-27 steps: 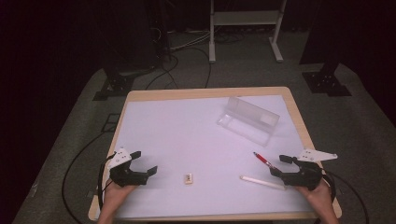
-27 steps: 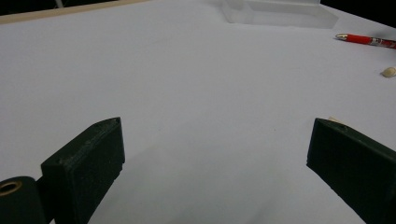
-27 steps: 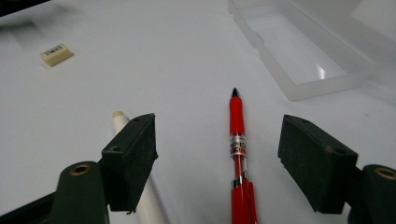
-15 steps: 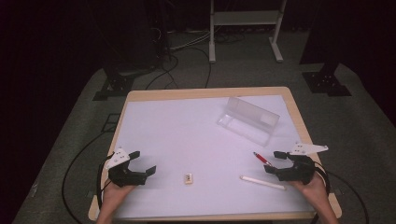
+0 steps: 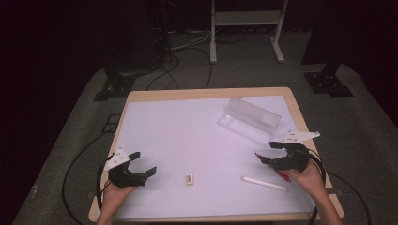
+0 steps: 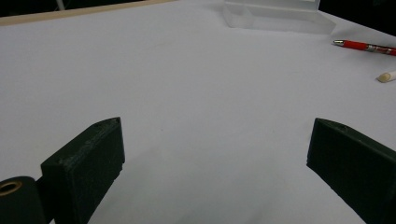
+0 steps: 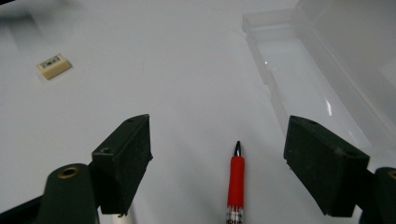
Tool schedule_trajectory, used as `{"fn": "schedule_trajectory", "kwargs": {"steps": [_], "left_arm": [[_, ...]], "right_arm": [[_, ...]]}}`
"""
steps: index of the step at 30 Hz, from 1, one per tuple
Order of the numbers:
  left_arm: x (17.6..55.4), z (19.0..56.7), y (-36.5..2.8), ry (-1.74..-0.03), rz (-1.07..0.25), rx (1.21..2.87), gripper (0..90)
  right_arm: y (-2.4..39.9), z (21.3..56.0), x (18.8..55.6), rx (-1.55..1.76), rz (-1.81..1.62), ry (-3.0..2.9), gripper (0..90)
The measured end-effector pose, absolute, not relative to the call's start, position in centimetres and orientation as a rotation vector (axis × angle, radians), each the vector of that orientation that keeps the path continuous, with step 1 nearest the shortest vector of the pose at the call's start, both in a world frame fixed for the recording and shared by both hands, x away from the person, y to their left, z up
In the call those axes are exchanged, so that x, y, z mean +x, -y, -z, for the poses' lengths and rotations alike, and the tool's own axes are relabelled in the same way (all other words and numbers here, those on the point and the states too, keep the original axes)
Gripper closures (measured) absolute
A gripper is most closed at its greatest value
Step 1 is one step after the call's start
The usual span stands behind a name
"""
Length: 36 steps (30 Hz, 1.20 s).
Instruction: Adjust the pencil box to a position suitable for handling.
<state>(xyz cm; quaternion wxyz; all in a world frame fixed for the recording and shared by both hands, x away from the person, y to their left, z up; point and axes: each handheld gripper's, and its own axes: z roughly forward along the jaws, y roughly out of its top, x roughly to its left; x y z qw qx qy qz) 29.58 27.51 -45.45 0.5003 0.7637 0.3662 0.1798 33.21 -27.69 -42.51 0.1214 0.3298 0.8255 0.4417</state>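
A red pen (image 5: pixel 283 175) lies on the white table sheet (image 5: pixel 187 140) at the right, tip pointing away from the person. My right gripper (image 5: pixel 268 153) hovers over it, open. In the right gripper view the red pen (image 7: pixel 236 179) lies between the wide-apart jaws of my right gripper (image 7: pixel 219 137), untouched by either. A clear plastic case (image 5: pixel 248 121) lies open just beyond. A white stick (image 5: pixel 264 183) and a small eraser (image 5: pixel 189 178) lie near the front. My left gripper (image 5: pixel 146 162) rests at the front left, open and empty.
In the left gripper view, my left gripper (image 6: pixel 215 149) faces bare sheet, with the clear case (image 6: pixel 275 18), red pen (image 6: pixel 364 46) and white stick's end (image 6: pixel 387 76) far off. The eraser (image 7: pixel 54 66) lies left of the right gripper. The wooden table edge (image 5: pixel 300 122) borders the sheet.
My right gripper has moved left and a little away from the person, over the red pen. The left gripper and the objects have stayed in place.
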Motion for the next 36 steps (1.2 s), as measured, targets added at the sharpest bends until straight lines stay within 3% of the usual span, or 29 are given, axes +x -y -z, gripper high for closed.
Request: {"fn": "schedule_trajectory", "kwargs": {"steps": [36], "left_arm": [[29.6, 45.3, -27.8, -0.889, -0.431, 1.823, 3.6]], "right_arm": [[22.9, 40.0, 40.4, 0.868, -1.137, -2.516, 24.1]]}}
